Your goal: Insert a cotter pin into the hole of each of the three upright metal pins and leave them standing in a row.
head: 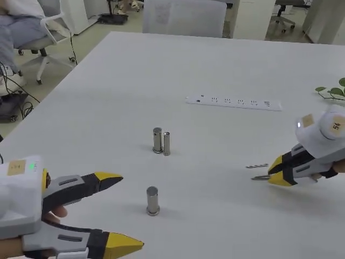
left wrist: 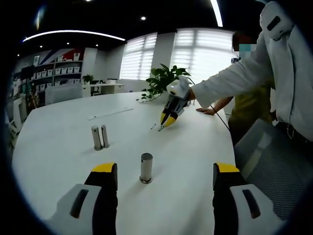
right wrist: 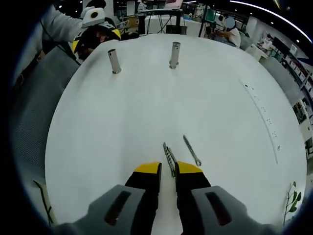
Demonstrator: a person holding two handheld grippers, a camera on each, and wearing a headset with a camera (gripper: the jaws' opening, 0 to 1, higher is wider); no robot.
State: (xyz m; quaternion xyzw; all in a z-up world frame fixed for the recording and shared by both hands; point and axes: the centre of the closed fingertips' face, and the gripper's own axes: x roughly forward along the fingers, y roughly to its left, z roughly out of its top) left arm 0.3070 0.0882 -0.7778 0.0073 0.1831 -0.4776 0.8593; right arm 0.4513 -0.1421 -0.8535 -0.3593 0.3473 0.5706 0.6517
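Right hand-held gripper [right wrist: 167, 169] is down low on the desk [head: 226, 65], jaws drawn in to a narrow gap with one cotter pin [right wrist: 169, 155] lying between the tips. I honestly can't tell if it's pinched yet or just bracketed. A second cotter pin [right wrist: 191, 150] lies flat just beside it, off to one side.

Left hand-held gripper [left wrist: 165, 167] is released, jaws spread wide, holding nothing and hovering with the nearest metal pin [left wrist: 146, 168] lined up between them. The other two metal pins [left wrist: 96, 137] [left wrist: 104, 136] stand upright just beside each other further out, apart from the near one. Past those there's a power strip [head: 233, 102].

So I'd call this the very first step: picking up a cotter pin. No upright looks threaded yet.

Next move, I reckon: get a firm hold near the looped end, lift it clear of its neighbour, carry it over. The left probably needs to steady the near upright so it doesn't topple while the tip finds the hole.
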